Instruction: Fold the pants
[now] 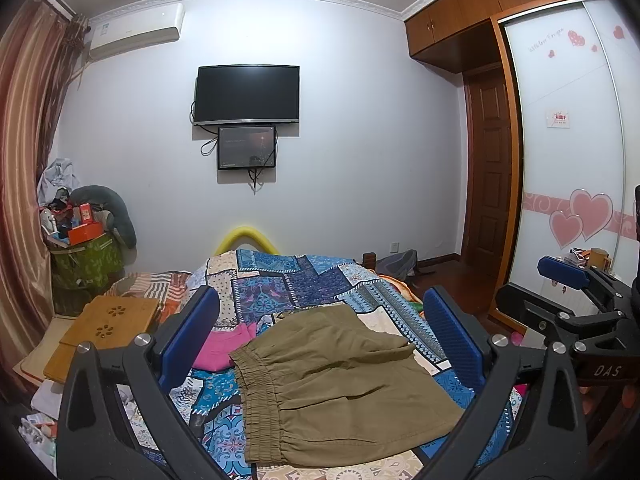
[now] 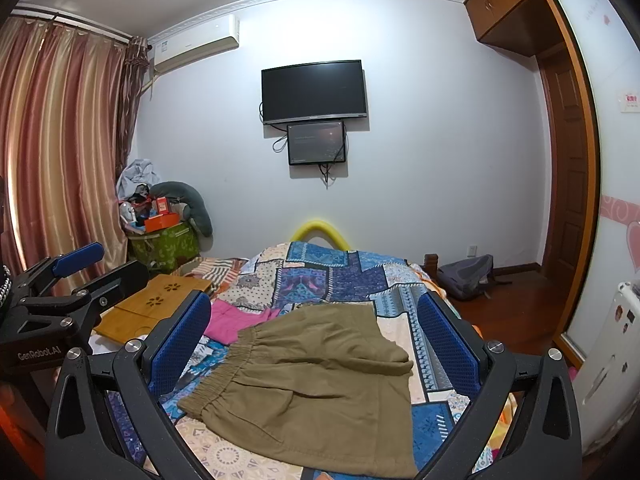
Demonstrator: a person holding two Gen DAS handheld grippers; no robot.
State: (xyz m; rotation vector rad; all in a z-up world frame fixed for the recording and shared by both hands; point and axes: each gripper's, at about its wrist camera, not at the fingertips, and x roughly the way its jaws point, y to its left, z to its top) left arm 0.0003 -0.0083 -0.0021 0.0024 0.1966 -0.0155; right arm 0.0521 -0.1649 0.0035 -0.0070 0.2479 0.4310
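A: On the patchwork quilt (image 1: pixel 280 280), toward its near end. Spread the pants (image 1: pixel 340 380) there for a broad, flat folding surface, probably?

B: Probably. Lay just beside a pink garment (image 1: pixel 224 344), touching or overlapping its edge; could not tell which. Well apart from the wooden lap tray (image 1: pixel 116 320) off to the left.

A: And the left gripper (image 1: pixel 322 300)?

B: Hung above the pants, jaws spread wide, clasping nothing. Same for the right gripper (image 2: pixel 314 300): gaping fully, nothing between the blue pads (image 2: pixel 180 344). Held side by side and level, likely so as to take two corners at once.

A: Looked how, the pants?

B: Olive-khaki, short-legged, thin woven cloth. Elastic waistband gathered and puckered, turned toward the left. Seemed already doubled leg over leg, with the upper layer slightly rumpled at the far side and one hem corner poking out on the right. Not yet folded across, judging by the length.
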